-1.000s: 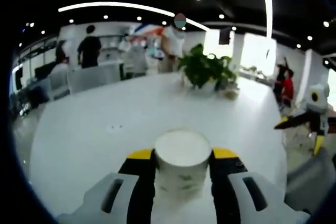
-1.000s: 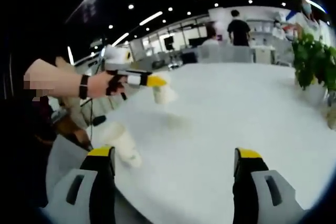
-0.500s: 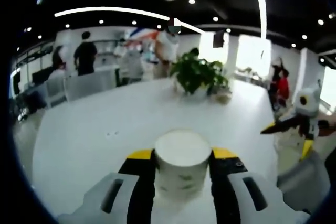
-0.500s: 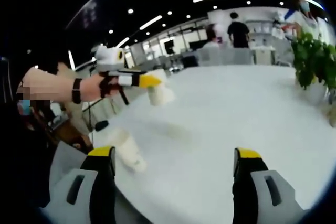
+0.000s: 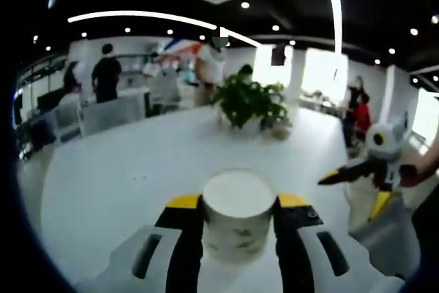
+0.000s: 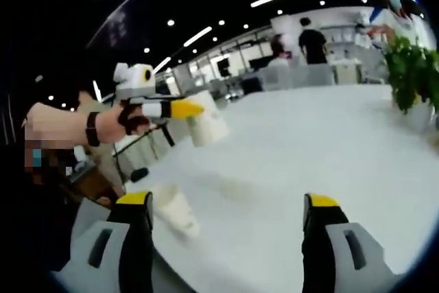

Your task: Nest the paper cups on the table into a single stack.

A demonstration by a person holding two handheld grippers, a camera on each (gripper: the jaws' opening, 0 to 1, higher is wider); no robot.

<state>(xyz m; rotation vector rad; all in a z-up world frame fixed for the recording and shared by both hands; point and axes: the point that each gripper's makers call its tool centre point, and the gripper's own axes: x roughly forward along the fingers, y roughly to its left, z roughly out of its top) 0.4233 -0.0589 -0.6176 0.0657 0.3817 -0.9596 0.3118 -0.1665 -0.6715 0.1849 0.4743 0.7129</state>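
Paper cup point(image 5: 238, 214) clamped upright between jaws of left gripper point(image 5: 237, 205), carried above table point(image 5: 123, 176); second cup point(image 6: 177, 211) lying tipped just ahead of right gripper point(image 6: 227, 204), jaws spread, empty; misaligned nesting risked by tipped cup rolling; thin wall crushed if over-squeezed.

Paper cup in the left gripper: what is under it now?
In the right gripper view, the paper cup is held by the left gripper in the air over the white table. Nothing sits directly beneath it. The cups lying on the table are off to one side.
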